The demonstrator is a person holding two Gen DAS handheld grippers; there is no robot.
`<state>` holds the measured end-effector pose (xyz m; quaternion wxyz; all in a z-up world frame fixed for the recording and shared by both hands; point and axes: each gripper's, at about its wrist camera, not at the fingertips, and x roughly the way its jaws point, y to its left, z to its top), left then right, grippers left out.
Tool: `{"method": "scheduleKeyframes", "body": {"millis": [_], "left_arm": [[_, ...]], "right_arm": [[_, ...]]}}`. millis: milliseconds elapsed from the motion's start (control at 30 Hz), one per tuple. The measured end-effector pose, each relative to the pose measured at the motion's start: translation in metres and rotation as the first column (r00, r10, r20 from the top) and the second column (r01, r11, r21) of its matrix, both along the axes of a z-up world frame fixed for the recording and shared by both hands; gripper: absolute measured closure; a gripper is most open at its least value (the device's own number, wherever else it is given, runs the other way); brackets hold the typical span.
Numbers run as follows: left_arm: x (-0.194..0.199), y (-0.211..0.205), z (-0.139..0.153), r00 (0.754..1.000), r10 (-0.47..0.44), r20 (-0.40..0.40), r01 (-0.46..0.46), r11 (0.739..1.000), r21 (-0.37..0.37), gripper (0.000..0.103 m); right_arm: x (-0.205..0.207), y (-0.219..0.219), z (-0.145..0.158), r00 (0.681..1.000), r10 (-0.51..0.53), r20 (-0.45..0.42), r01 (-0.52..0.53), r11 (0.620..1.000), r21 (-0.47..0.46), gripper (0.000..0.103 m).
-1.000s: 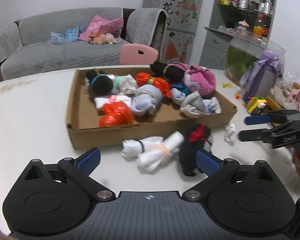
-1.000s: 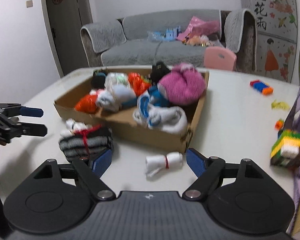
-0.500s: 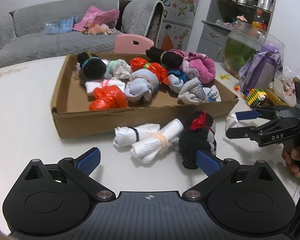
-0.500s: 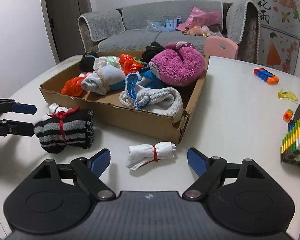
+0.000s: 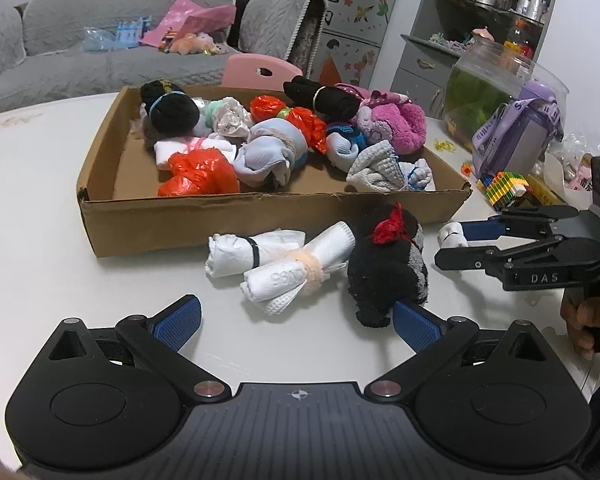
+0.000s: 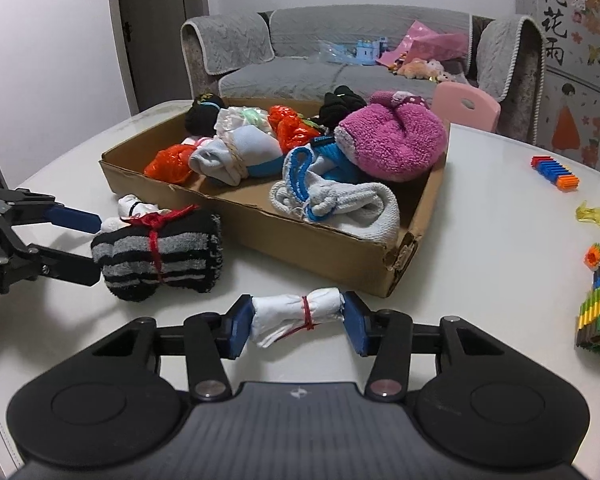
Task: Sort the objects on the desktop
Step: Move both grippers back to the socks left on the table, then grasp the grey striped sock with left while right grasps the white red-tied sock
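R tongs (image 6: 296, 325) closing on white sock roll (image 6: 296, 314) at 6 o'clock of cardboard box (image 6: 340, 248) on surface, pads touching its ends; L tongs (image 5: 296, 322) spread, empty; risk: end-on pinch could squirt soft roll out.

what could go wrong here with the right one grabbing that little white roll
The right gripper jaws are closing on the ends of the small white roll, not its middle; soft cloth may buckle and slip out on lifting. The left gripper stands open beside the striped sock bundle, so a move could nudge that bundle.
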<state>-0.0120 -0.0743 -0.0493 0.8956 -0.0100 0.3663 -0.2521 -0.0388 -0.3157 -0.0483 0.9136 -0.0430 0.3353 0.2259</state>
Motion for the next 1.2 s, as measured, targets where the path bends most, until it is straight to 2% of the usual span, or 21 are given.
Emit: {"method": "scheduleKeyframes", "body": {"millis": [200,433,633,767,933,1133,1200], "left_arm": [[-0.008,-0.011,-0.001,1.0,-0.013,-0.004,0.013,1.0,-0.017,0.0],[-0.021,-0.027,-0.001,1.0,-0.018,0.02,0.018,1.0,0.013,0.0],[-0.034,-0.051,0.008,0.994,-0.052,0.096,0.045,0.996,0.072,0.0],[-0.025,-0.067,0.005,0.992,-0.091,0.083,0.085,0.994,0.075,0.0],[-0.008,-0.074,-0.007,0.997,-0.076,0.032,0.074,0.995,0.06,0.0],[-0.003,-0.085,-0.007,0.996,-0.08,0.04,0.077,0.994,0.072,0.0],[-0.001,-0.086,-0.007,0.996,-0.072,0.045,0.069,0.995,0.072,0.004]], "right_arm": [[-0.003,0.001,0.001,1.0,0.005,0.007,-0.005,1.0,-0.002,0.06],[-0.011,-0.009,0.002,1.0,-0.008,0.008,0.007,1.0,0.029,0.06],[-0.013,-0.02,0.005,0.999,-0.034,0.008,0.033,0.997,0.074,0.06],[-0.013,-0.023,0.006,0.999,-0.045,0.015,0.044,0.995,0.086,0.06],[-0.014,-0.027,0.007,0.998,-0.056,0.016,0.054,0.994,0.099,0.06],[-0.015,-0.03,0.006,0.998,-0.063,0.015,0.061,0.993,0.104,0.06],[-0.016,-0.032,0.007,0.997,-0.071,0.015,0.069,0.991,0.112,0.06]]}}
